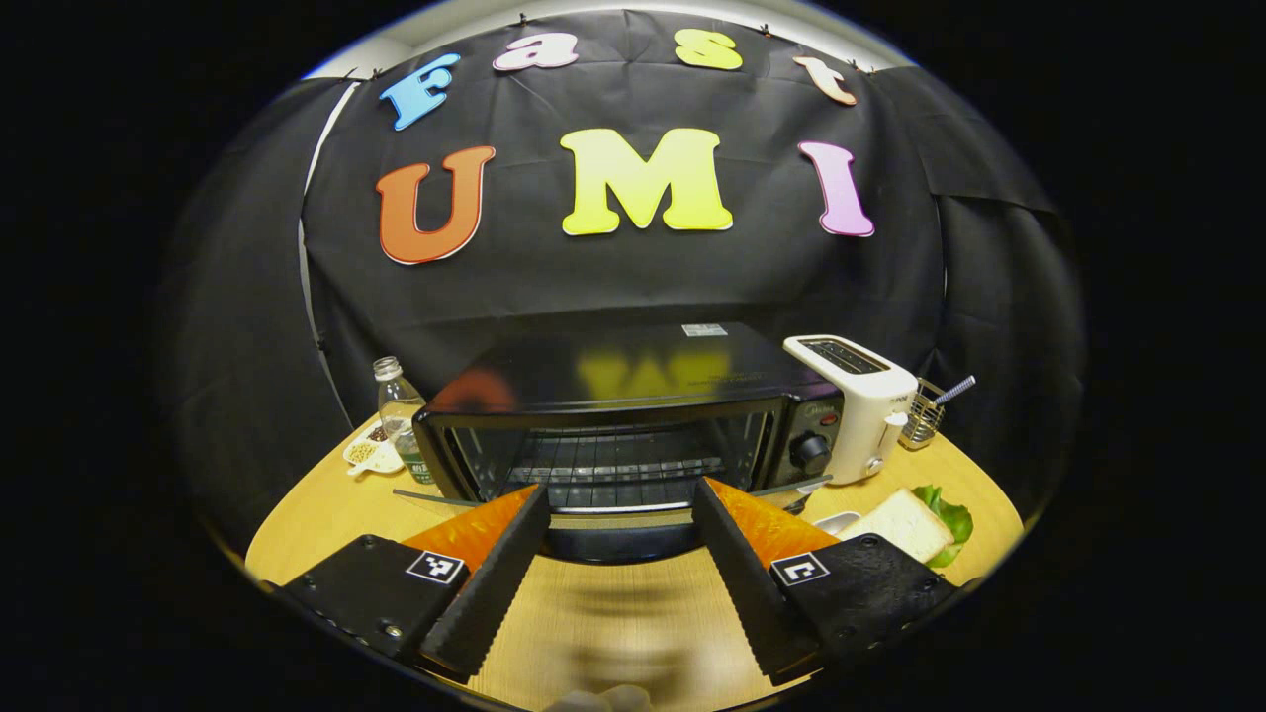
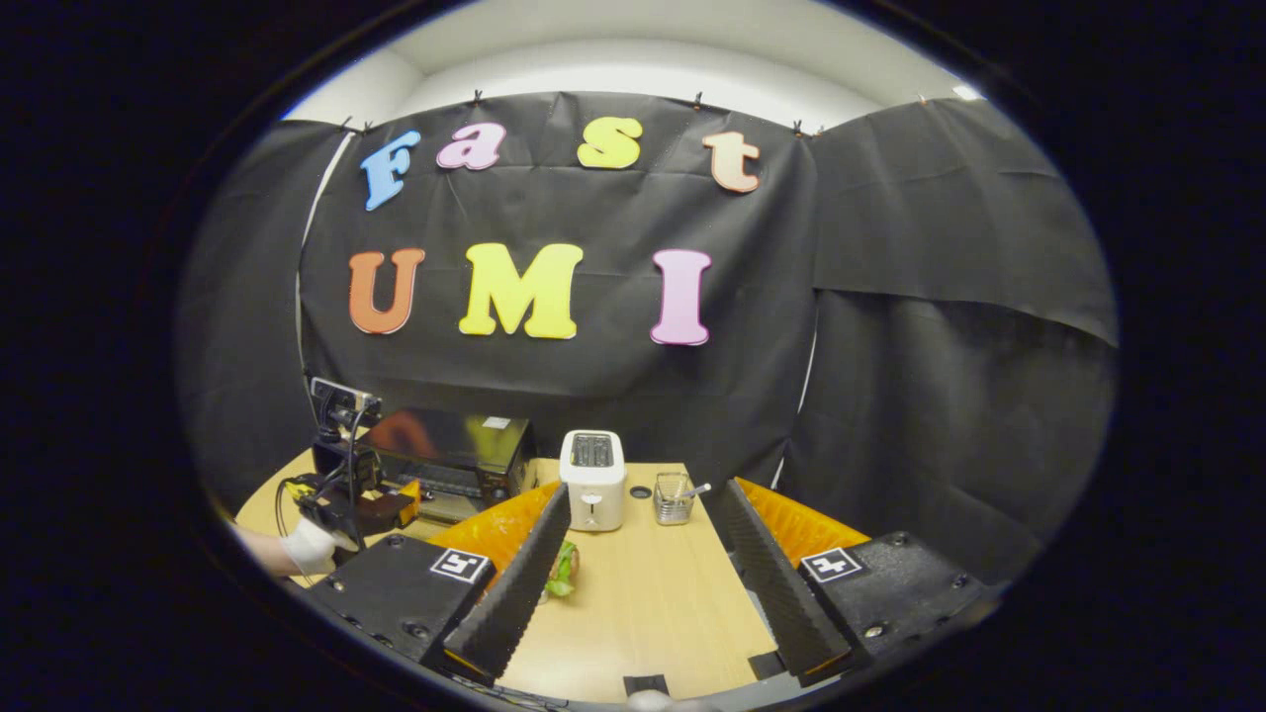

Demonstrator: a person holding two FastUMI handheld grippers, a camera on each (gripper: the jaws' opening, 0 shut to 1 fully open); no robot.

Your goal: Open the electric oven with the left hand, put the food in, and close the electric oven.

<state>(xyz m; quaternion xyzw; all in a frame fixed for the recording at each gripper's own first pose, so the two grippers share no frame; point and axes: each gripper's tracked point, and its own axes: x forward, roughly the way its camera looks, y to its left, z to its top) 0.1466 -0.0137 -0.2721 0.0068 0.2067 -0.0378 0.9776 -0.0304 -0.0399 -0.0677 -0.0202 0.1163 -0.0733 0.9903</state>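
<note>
One black boxy electric oven (image 1: 633, 425) sits on the round wooden table (image 1: 613, 623), its glass door apparently dropped open, wire rack showing. Right of the oven: one white toaster (image 1: 859, 403), one sandwich (image 1: 915, 522) of bread and lettuce. The left gripper (image 1: 621, 509) faces the oven, jaws spread, empty; the right gripper (image 2: 643, 514), level, likewise spread.

Left tool (image 1: 618, 514) and right tool (image 2: 643, 524) both spread wide, level, holding nothing.
</note>
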